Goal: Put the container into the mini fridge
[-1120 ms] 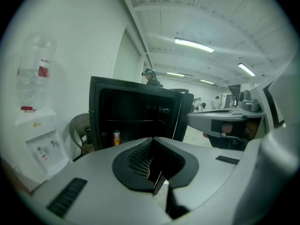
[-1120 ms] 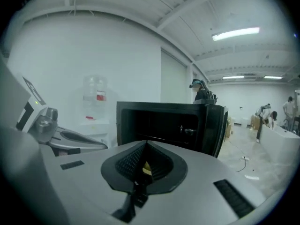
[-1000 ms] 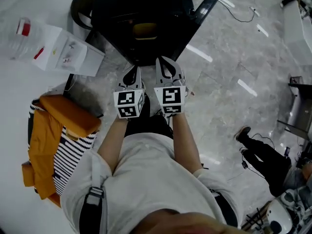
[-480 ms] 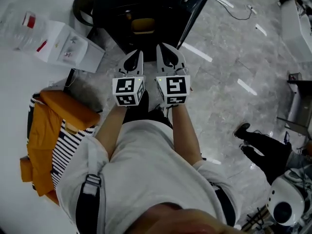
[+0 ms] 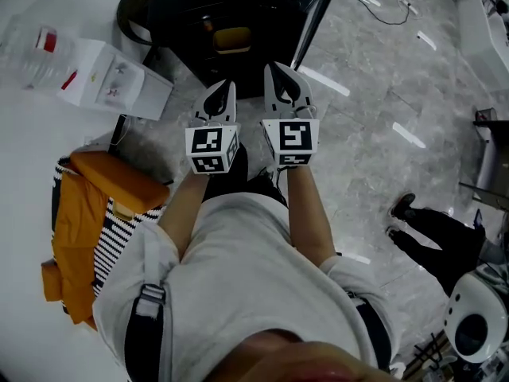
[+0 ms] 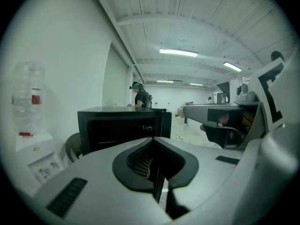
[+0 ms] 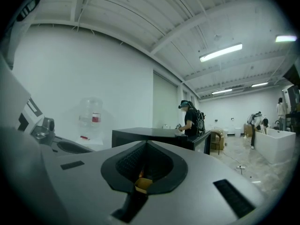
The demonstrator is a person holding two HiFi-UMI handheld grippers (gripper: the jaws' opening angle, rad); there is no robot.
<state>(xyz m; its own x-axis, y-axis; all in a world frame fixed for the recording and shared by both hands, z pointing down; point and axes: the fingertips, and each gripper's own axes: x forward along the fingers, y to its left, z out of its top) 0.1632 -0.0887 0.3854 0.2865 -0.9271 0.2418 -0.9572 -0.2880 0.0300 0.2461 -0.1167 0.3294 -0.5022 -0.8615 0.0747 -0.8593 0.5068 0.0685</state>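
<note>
A black mini fridge (image 5: 238,6) stands on the floor ahead of me with its door (image 5: 316,10) swung open to the right. A yellowish container (image 5: 232,38) sits on a shelf inside it. My left gripper (image 5: 221,95) and right gripper (image 5: 284,82) hover side by side just in front of the opening, both shut with nothing held. The left gripper view shows its jaws (image 6: 157,182) closed below the fridge (image 6: 122,128). In the right gripper view the jaws (image 7: 140,182) are closed too, with a small tan patch in their notch that I cannot identify.
A white water dispenser (image 5: 111,82) with a clear bottle (image 5: 36,46) stands at the left. An orange jacket (image 5: 79,213) lies on a striped bag lower left. Another person's legs (image 5: 433,233) are at the right. A dark round basket (image 5: 131,6) sits beside the fridge.
Both grippers have moved forward a little toward the fridge opening, the right one slightly ahead. Their jaws stayed shut.
</note>
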